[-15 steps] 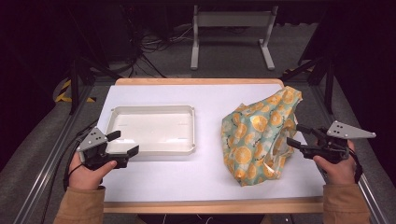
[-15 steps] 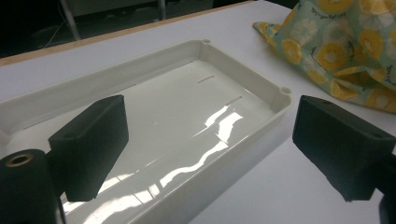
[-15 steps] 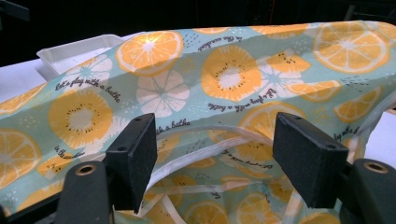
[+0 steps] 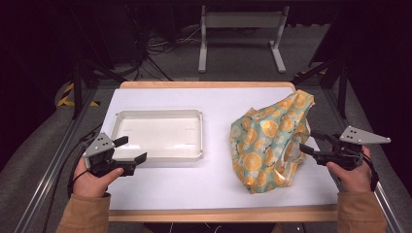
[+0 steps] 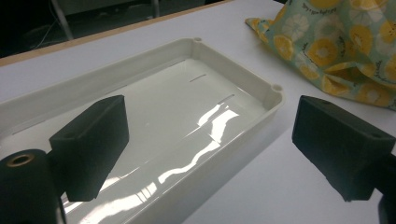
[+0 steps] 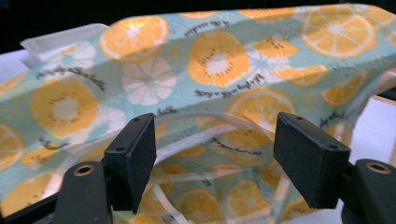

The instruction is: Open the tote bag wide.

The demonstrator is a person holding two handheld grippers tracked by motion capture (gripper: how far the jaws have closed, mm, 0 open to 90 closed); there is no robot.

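A crumpled teal bag (image 4: pixel 267 141) printed with orange citrus slices lies on the right half of the white table. My right gripper (image 4: pixel 311 142) stands open at the bag's right edge, jaws pointing left at it. In the right gripper view the bag (image 6: pixel 210 60) is close ahead and my right gripper (image 6: pixel 215 158) has a pale loop of the bag seen between its jaws, with the pads not pressing on it. My left gripper (image 4: pixel 130 149) is open and holds nothing, at the near left corner of the white tray (image 4: pixel 158 112).
The shallow white tray (image 5: pixel 116 74) has nothing in it, and my left gripper (image 5: pixel 210 149) looks over its near rim, with the bag (image 5: pixel 345 42) beyond at the upper right. The tray's corner (image 6: pixel 60 39) peeks from behind the bag. The table's wooden edge (image 4: pixel 218 213) runs along the front.
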